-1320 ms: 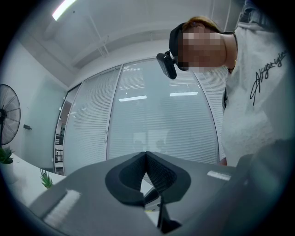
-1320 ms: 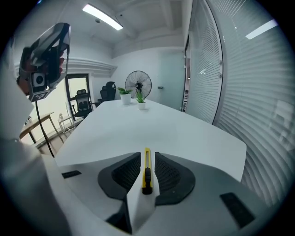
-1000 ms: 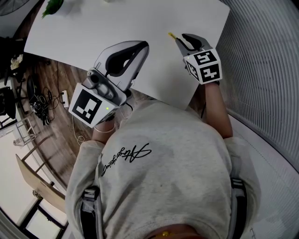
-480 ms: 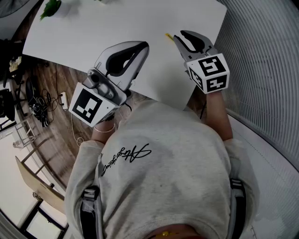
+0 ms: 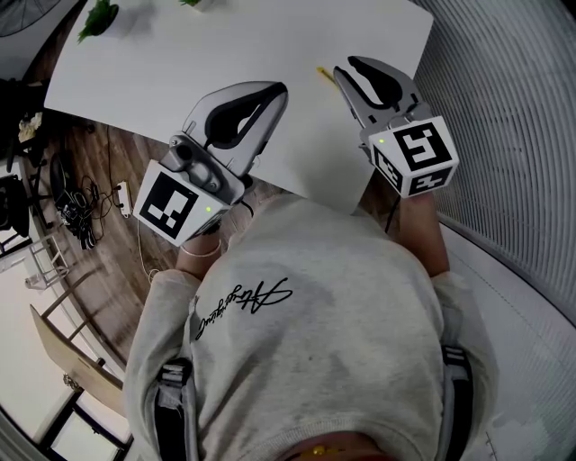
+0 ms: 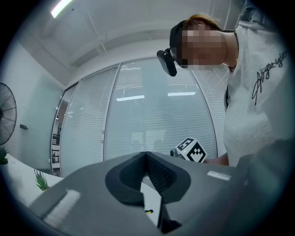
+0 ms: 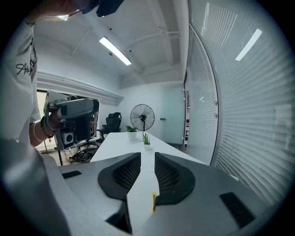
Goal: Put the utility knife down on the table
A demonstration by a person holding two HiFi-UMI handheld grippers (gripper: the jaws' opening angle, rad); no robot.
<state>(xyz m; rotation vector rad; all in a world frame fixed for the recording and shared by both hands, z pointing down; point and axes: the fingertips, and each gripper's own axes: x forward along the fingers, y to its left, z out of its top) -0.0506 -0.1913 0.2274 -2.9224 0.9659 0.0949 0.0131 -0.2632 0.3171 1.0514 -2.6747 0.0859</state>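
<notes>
The utility knife shows as a short yellow piece lying on the white table, just left of my right gripper's tips. In the right gripper view a yellow sliver of the knife shows low in the gap between the jaws. My right gripper stands open above the table's near right corner, holding nothing. My left gripper is shut and empty, hovering over the table's near edge to the left. Through its lower gap I see a bit of the knife.
Small green plants stand at the table's far end, with a fan beyond. A wall of blinds runs along the right. Cables lie on the wooden floor to the left. The person's torso fills the foreground.
My right gripper has drawn back toward the person and risen, its marker cube shifting right. The knife stays on the table. The left gripper has not moved.
</notes>
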